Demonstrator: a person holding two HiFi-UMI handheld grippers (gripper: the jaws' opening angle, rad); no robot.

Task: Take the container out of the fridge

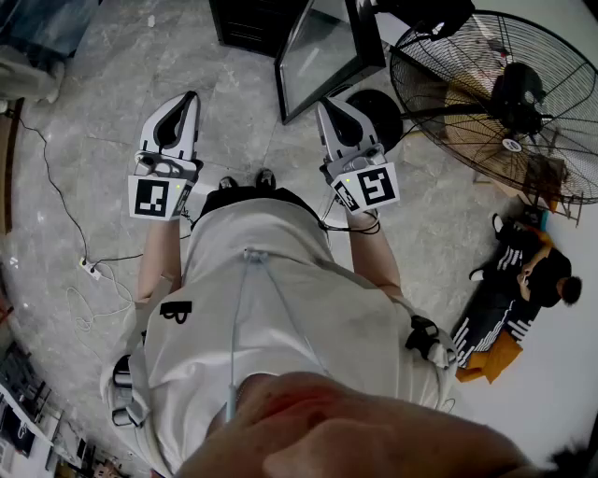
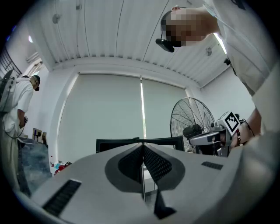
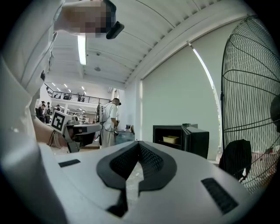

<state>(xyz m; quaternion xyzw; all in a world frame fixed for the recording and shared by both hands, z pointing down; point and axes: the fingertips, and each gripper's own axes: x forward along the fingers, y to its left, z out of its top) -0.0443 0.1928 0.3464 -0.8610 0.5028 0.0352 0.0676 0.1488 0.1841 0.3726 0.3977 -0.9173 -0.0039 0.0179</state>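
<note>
A small black fridge (image 3: 192,139) stands on the floor ahead with its door open. Inside it, on a shelf, sits a pale yellow container (image 3: 170,139). In the head view the fridge (image 1: 250,22) is at the top, its glass door (image 1: 327,51) swung out. My left gripper (image 1: 192,97) and right gripper (image 1: 324,105) are held side by side at waist height, well short of the fridge. Both are shut with nothing between the jaws, as the left gripper (image 2: 142,147) and right gripper (image 3: 139,143) show in their own views.
A large floor fan (image 1: 505,93) stands right of the fridge. A person (image 1: 528,280) sits on the floor at the right. A power strip with cable (image 1: 89,269) lies at the left. A person in white (image 3: 109,122) stands further off.
</note>
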